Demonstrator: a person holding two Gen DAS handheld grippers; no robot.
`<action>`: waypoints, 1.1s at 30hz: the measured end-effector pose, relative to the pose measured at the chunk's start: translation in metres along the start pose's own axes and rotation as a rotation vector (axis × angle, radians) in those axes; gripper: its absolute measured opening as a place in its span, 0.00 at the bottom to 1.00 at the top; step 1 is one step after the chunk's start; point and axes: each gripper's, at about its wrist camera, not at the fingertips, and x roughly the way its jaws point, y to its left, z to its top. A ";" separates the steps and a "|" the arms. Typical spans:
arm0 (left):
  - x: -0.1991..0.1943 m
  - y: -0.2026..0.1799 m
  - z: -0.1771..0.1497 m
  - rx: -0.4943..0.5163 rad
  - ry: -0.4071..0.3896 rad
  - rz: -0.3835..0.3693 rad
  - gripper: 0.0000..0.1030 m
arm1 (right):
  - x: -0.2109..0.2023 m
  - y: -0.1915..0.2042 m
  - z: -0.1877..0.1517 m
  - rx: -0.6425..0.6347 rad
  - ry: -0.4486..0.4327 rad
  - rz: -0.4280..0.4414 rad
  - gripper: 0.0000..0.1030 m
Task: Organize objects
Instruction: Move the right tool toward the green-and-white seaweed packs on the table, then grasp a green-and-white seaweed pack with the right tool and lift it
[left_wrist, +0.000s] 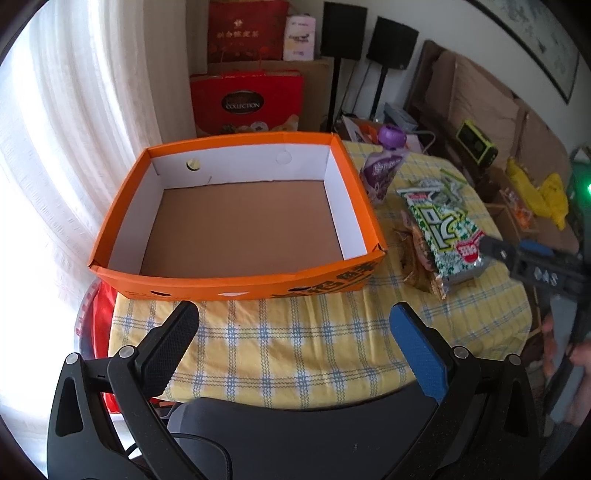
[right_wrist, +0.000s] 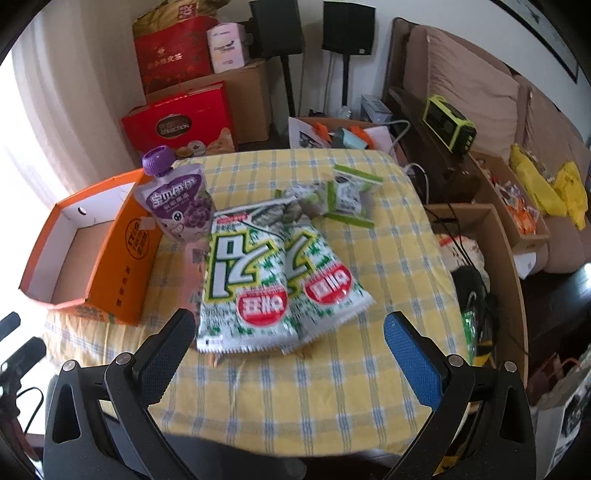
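Left gripper (left_wrist: 293, 321): jaws spread, empty, held above the table's near edge facing the orange box (left_wrist: 236, 284). Right gripper (right_wrist: 290, 328): jaws spread, empty, just short of the green snack bags (right_wrist: 273, 280); purple pouch (right_wrist: 177, 206) leans against the box.

Empty orange box (left_wrist: 236, 280) on checked tablecloth (left_wrist: 295, 350)
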 end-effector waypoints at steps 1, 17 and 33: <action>0.001 -0.001 0.000 0.010 0.006 0.003 1.00 | 0.004 0.002 0.003 -0.007 0.002 -0.003 1.00; 0.016 -0.001 0.005 0.012 0.032 0.019 1.00 | 0.065 0.023 0.023 -0.083 0.076 -0.035 1.00; 0.013 -0.002 0.009 -0.016 0.020 -0.026 1.00 | 0.069 0.032 0.017 -0.136 0.083 0.023 0.64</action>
